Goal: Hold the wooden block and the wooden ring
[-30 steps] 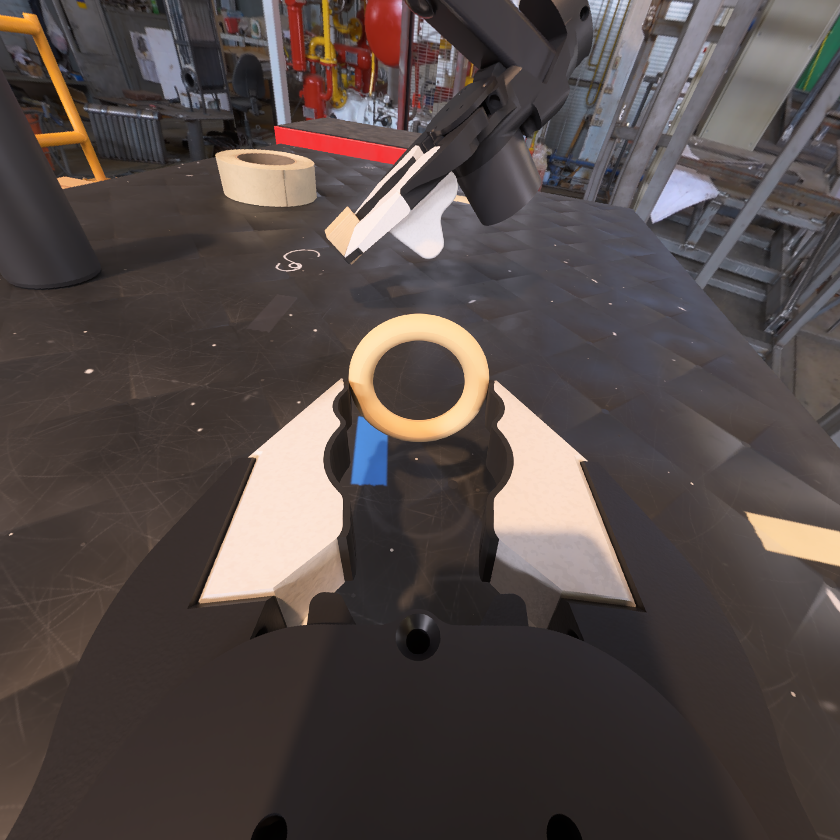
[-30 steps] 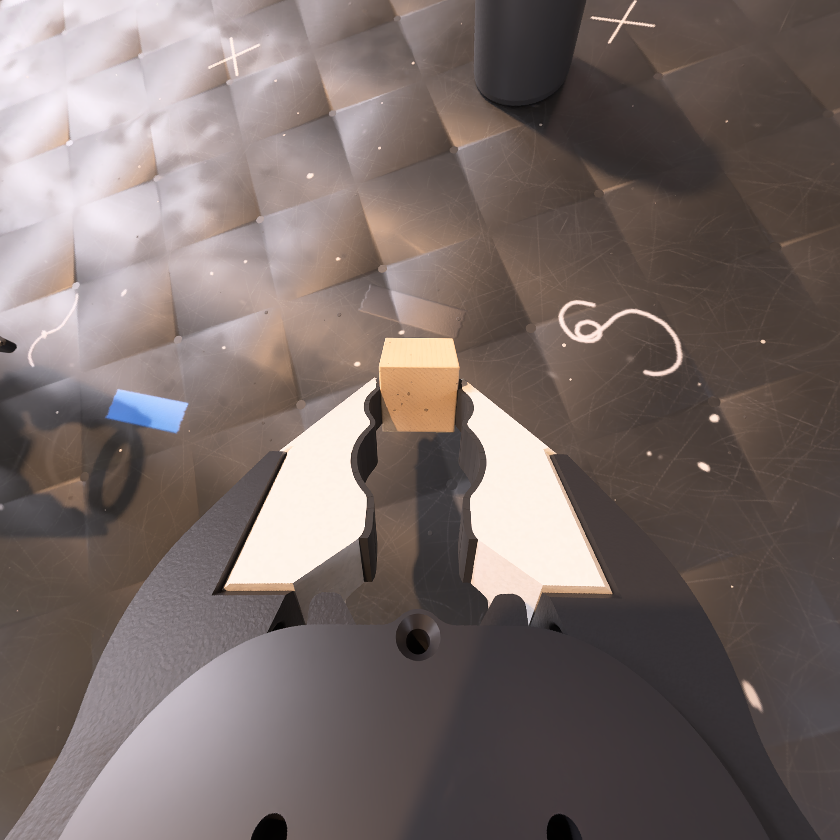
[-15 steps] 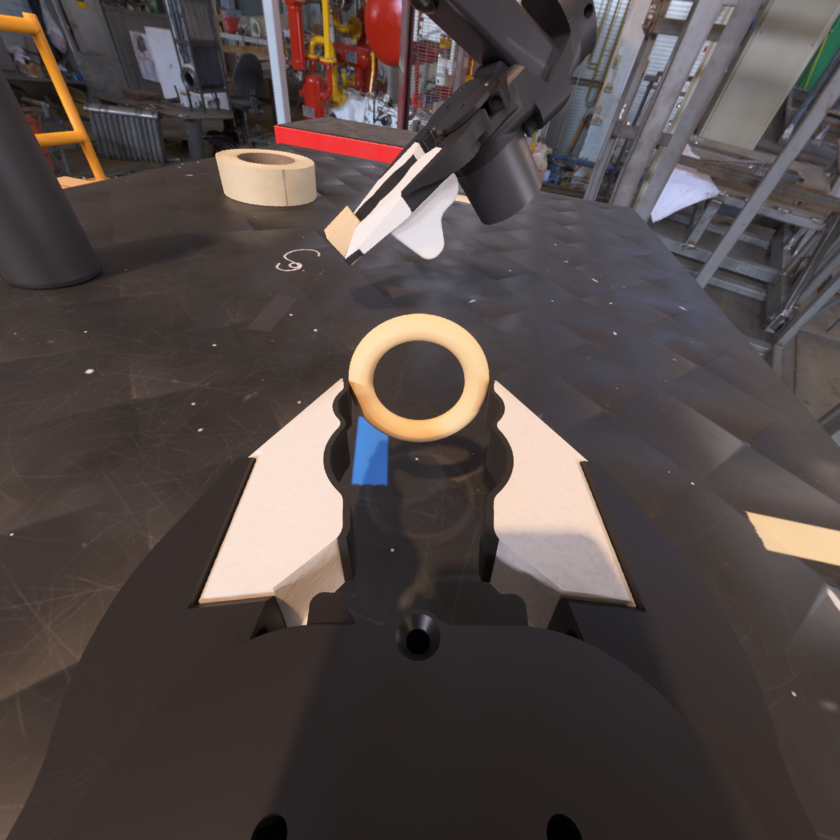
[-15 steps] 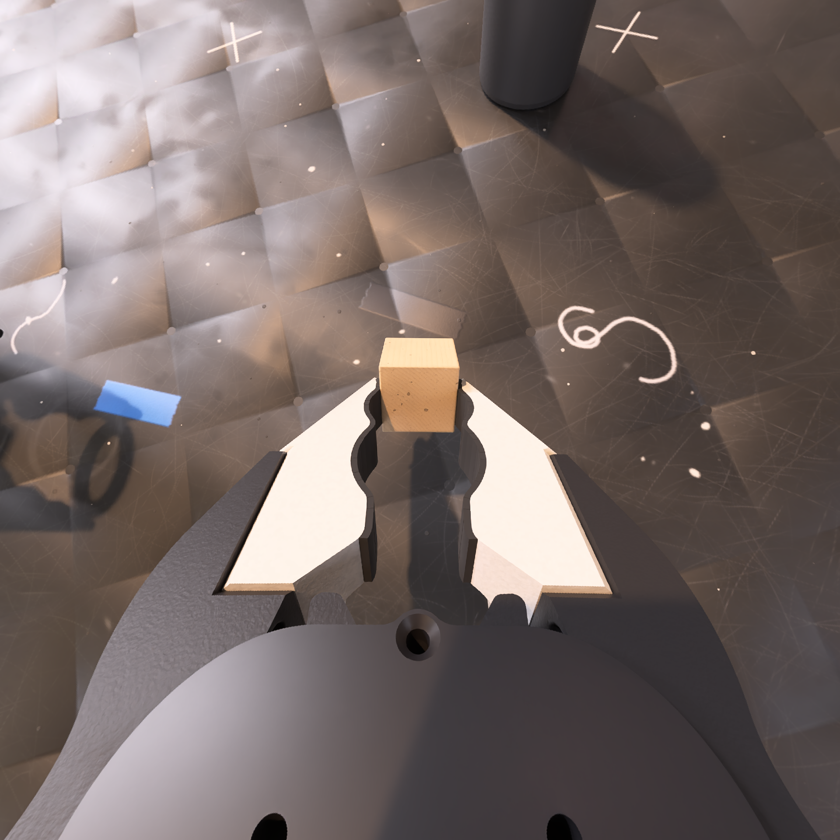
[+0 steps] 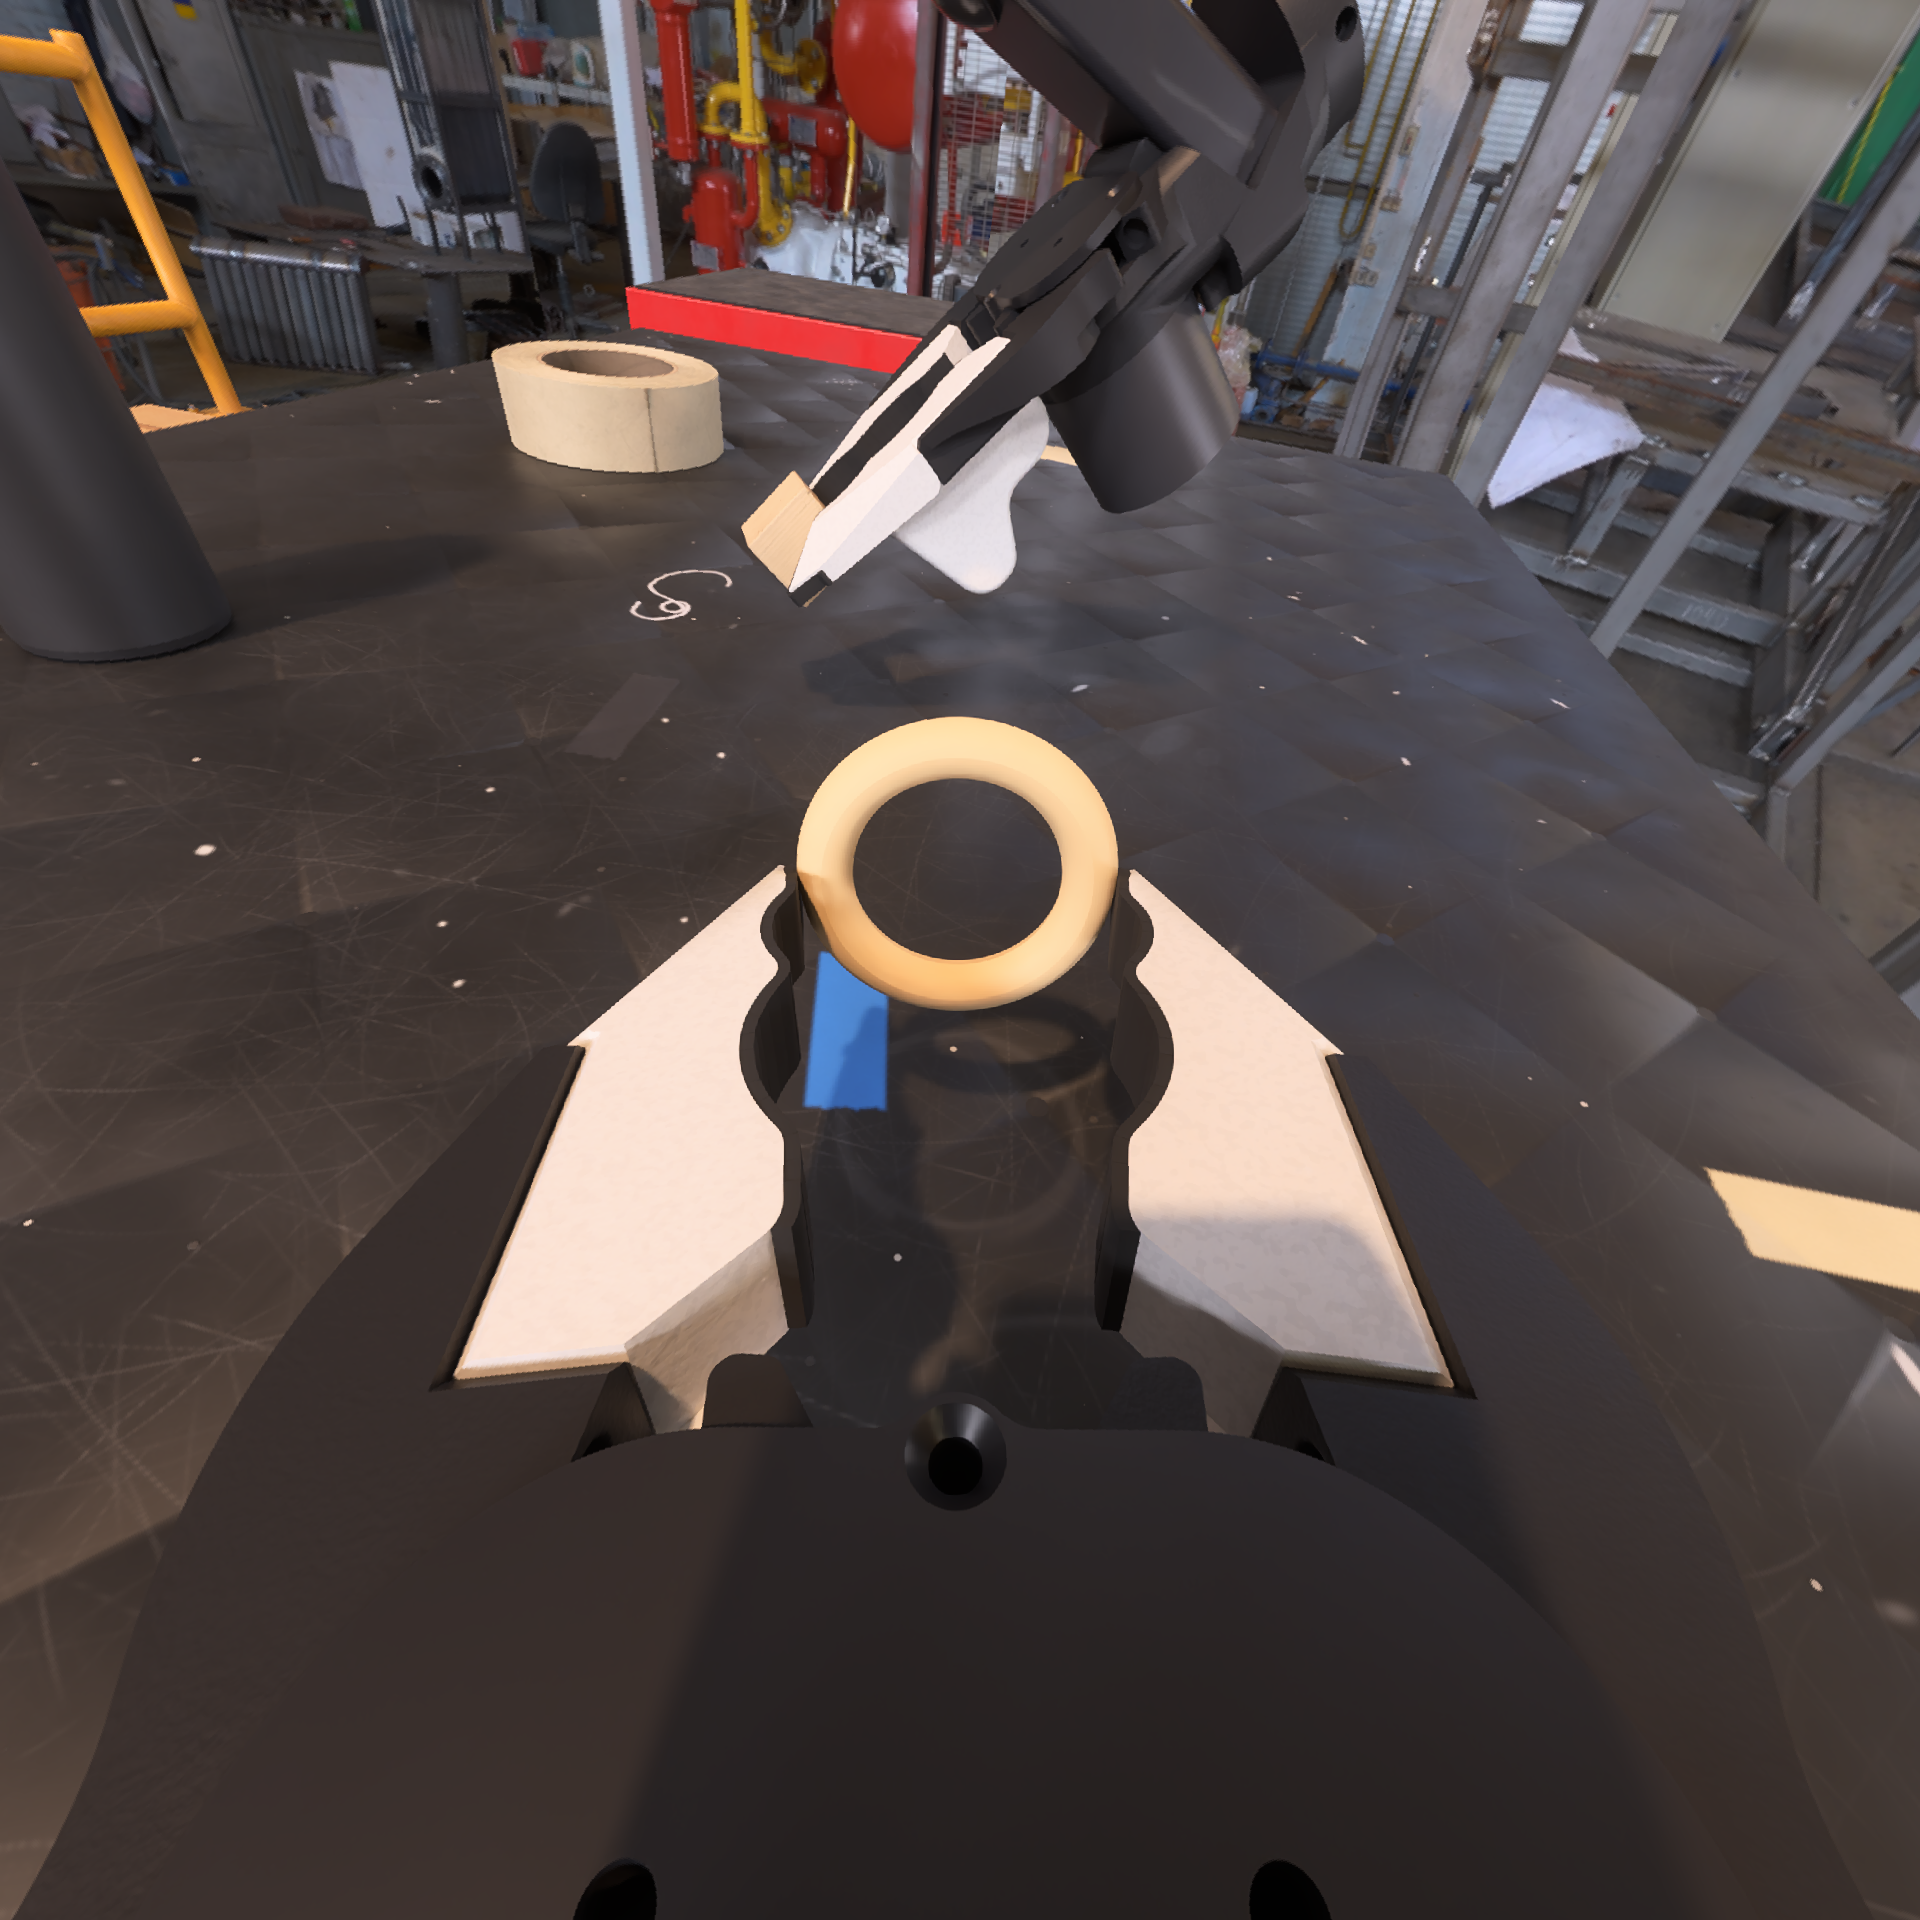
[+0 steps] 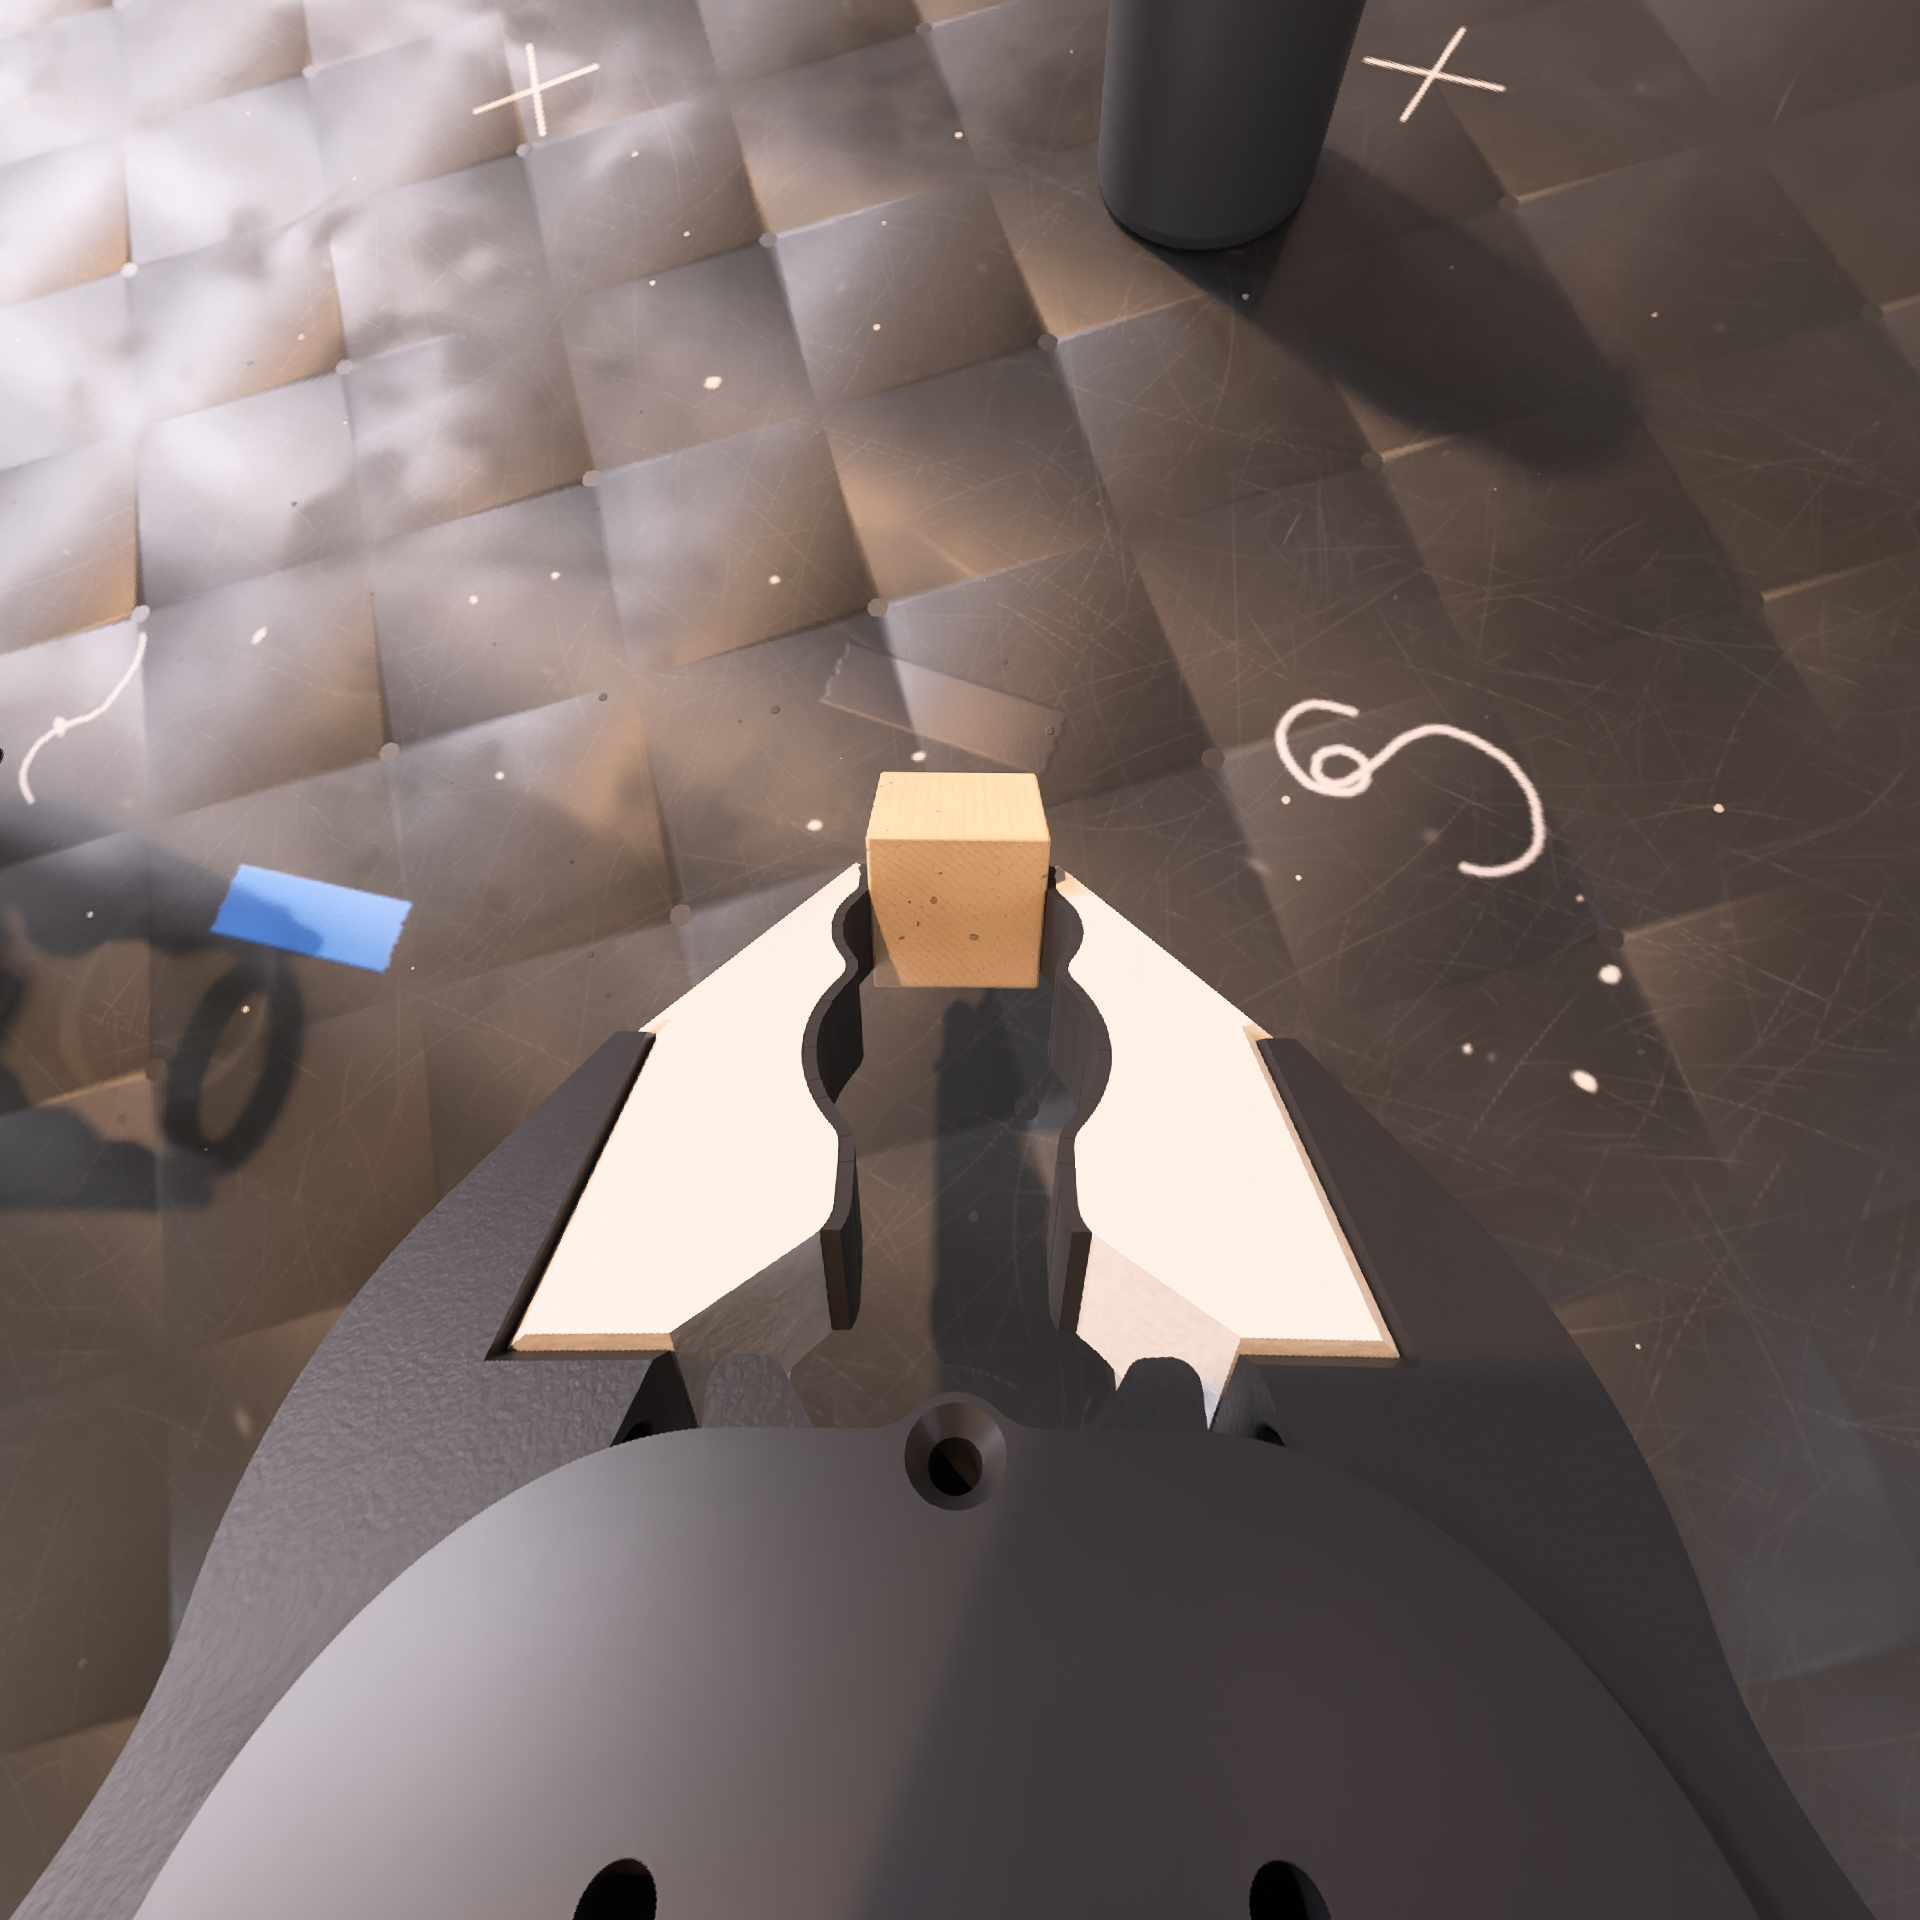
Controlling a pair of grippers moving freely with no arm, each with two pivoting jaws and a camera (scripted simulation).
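Note:
My left gripper (image 5: 957, 883) is shut on the pale wooden ring (image 5: 831, 831), which stands upright between its fingertips above the dark table (image 5: 364, 935). My right gripper (image 6: 956, 883) is shut on the small wooden block (image 6: 956, 896) and holds it in the air over the table (image 6: 623, 468). In the left wrist view the right gripper (image 5: 805, 556) shows farther off, tilted down to the left, with the block (image 5: 781, 525) at its tips.
A roll of beige tape (image 5: 608, 403) lies at the far left. A dark cone-shaped post (image 5: 73, 447) stands at the left edge; it also shows in the right wrist view (image 6: 1210, 114). Blue tape (image 5: 847, 1044) (image 6: 312, 920) is stuck to the table. The table's right edge drops off to metal racks.
The right gripper with the block has risen slightly; the table marks have slid a little in its view. The left gripper and the ring have not moved.

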